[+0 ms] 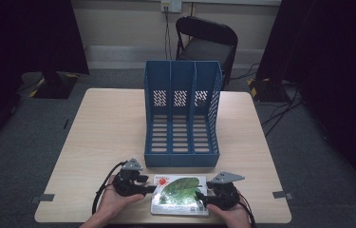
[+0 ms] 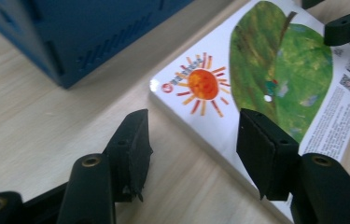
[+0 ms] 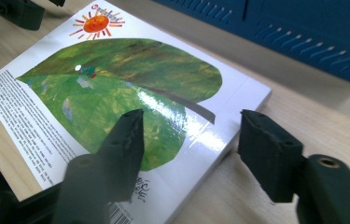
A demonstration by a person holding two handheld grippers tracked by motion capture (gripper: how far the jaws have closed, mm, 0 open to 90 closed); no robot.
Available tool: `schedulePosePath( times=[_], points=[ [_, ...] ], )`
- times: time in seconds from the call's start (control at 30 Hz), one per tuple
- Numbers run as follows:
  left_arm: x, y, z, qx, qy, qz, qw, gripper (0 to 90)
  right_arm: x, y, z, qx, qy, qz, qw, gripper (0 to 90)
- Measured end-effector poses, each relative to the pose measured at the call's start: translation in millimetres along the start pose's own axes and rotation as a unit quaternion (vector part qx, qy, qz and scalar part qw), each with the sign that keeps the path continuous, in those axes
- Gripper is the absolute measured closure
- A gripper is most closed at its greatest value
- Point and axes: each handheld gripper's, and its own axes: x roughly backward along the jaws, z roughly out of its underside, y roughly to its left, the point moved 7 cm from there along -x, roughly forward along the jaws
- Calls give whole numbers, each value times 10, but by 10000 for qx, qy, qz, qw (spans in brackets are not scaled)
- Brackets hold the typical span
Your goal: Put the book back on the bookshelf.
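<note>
A glossy white book with a big green leaf and an orange sun on its cover lies flat near the table's front edge. My left gripper is at the book's left edge, open, its jaws straddling the edge; the book shows in the left gripper view beyond my left gripper. My right gripper is at the book's right front corner, open, one jaw over the cover, the other off its side; the right gripper view has the book under my right gripper.
A blue three-slot file rack stands on the wooden table just behind the book, its open front facing me. A black folding chair stands beyond the table's far edge. Cables trail from both grippers.
</note>
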Motion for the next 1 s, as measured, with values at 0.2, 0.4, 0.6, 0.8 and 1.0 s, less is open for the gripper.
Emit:
schedulePosePath(
  times=[0.2, 0.4, 0.6, 0.8, 1.0],
  points=[
    [-70, -35, 26, -35, 156, 87, 9998, 420, -42, 13, 34, -89, 90, -75, 9999, 324],
    [-106, -40, 33, -83, 194, 23, 9998, 435, -52, 19, 67, -275, 213, -296, 9990, 291],
    [-65, 47, 40, 40, 177, -90, 9998, 458, -88, 118, 59, -182, 274, -519, 9981, 287],
    [-45, 118, 33, 161, 141, -166, 9996, 447, -114, 175, 47, -56, 297, -562, 9980, 259],
    [-68, 94, 20, 190, 105, -130, 9997, 353, -107, 204, 64, 14, 330, -600, 9977, 237]
  ],
)
